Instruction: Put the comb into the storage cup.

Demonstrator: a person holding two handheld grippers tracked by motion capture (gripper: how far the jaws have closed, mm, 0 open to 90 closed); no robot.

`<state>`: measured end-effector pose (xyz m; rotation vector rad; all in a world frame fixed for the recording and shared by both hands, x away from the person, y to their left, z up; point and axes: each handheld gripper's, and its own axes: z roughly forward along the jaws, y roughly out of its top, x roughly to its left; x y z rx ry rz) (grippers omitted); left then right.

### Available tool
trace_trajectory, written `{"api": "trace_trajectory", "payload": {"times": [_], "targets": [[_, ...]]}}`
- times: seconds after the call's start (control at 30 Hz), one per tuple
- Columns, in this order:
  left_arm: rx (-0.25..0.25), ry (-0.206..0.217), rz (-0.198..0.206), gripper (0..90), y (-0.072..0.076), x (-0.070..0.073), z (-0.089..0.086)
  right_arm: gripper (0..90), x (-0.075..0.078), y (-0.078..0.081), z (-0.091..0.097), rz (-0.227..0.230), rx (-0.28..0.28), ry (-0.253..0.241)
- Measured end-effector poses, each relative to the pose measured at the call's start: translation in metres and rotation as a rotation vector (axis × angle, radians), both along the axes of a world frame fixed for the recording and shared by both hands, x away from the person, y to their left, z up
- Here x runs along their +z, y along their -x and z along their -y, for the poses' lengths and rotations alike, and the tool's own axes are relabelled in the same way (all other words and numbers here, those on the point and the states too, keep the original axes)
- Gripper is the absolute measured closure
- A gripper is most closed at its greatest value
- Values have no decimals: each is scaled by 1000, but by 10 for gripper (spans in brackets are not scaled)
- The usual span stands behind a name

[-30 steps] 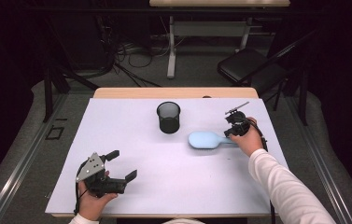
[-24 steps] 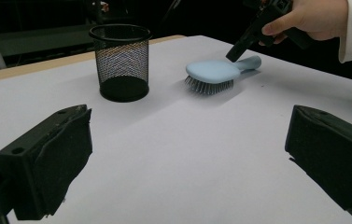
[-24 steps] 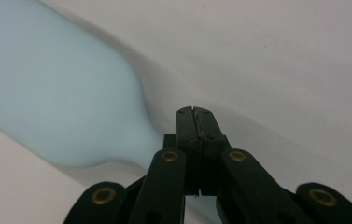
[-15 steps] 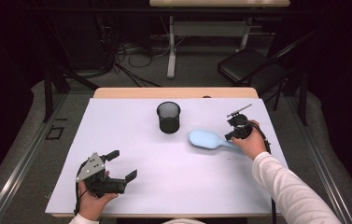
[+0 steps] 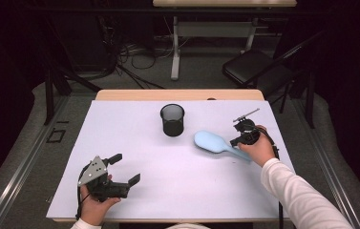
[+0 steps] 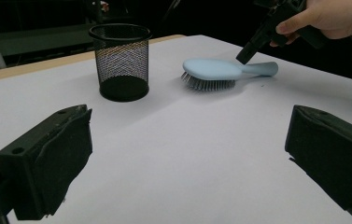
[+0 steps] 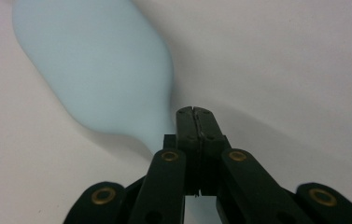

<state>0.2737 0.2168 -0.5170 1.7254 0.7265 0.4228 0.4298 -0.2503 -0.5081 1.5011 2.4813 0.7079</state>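
The clenched, empty right claw (image 7: 196, 112) sat above the hairbrush (image 5: 214, 143) handle, whose length ran toward the mesh cup (image 5: 172, 119).

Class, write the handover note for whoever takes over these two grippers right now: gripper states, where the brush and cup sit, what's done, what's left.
Left gripper: open, holding nothing, near the front left of the table.
Right gripper: jaws shut together, tip over the handle of the blue hairbrush, not gripping it.
Hairbrush: lying bristles down on the table, right of the black mesh cup, apart from it.
Cup: upright; nothing seen inside.
Done: the right gripper has reached the brush handle.
Left: probably open the jaws, grasp the handle, and likely put the brush in the cup.
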Motion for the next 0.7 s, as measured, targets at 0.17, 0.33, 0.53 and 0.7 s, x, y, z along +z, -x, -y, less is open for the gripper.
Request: {"api": "trace_trajectory", "payload": {"times": [0.17,0.33,0.53,0.7], "targets": [[-1,0,0,8,0,0,0,900,0,2,2,4,4,-26],[-1,-1,-1,8,0,0,0,900,1,4,1,-2,-3,-34],[-1,-1,-1,8,0,0,0,891,1,3,1,0,7,-26],[-1,-1,0,8,0,0,0,842,0,2,2,12,-10,-39]]}}
